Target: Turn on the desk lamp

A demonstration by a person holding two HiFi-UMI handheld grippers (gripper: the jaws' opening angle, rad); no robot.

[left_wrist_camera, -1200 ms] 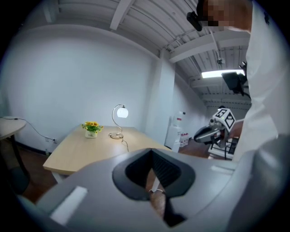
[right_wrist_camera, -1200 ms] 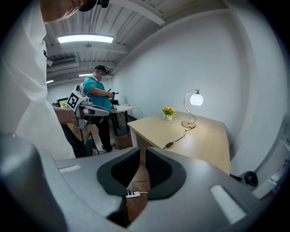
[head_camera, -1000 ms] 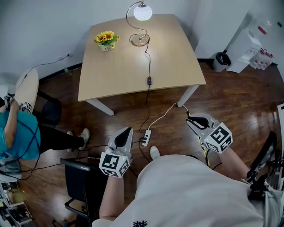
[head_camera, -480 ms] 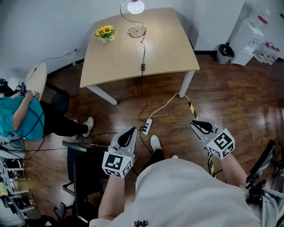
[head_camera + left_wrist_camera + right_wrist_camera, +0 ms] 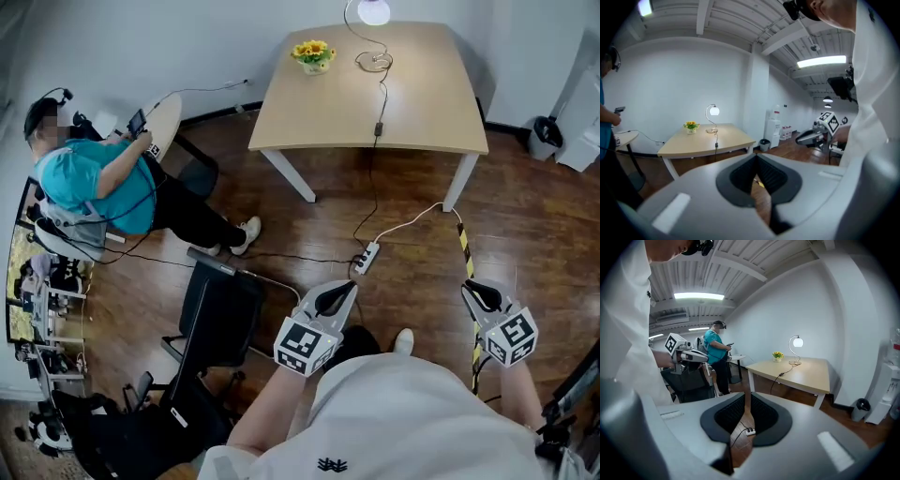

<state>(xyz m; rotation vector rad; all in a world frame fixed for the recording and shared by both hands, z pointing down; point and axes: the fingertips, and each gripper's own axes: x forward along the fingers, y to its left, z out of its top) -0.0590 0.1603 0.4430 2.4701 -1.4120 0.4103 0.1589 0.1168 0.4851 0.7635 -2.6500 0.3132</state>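
The desk lamp [image 5: 373,11] stands at the far edge of the wooden table [image 5: 422,103], and its round white shade glows. Its cord runs across the tabletop past an inline switch [image 5: 379,127] and down to a power strip [image 5: 367,258] on the floor. My left gripper [image 5: 349,286] and right gripper [image 5: 469,286] hang low over the floor, well short of the table, both shut with nothing held. The left gripper view shows the lit lamp [image 5: 714,111] far off beyond the left gripper [image 5: 754,161]. In the right gripper view the lamp [image 5: 798,341] is equally distant beyond the right gripper [image 5: 746,401].
A pot of yellow flowers [image 5: 313,52] sits on the table left of the lamp. A person in a teal shirt [image 5: 94,183] sits at a small side table on the left. A black chair [image 5: 220,314] stands by my left gripper. A bin [image 5: 544,136] is at the right wall.
The view has swung and drawn back: the table now sits farther up and to the right, and the seated person has come fully into view. Both grippers stay shut and low.
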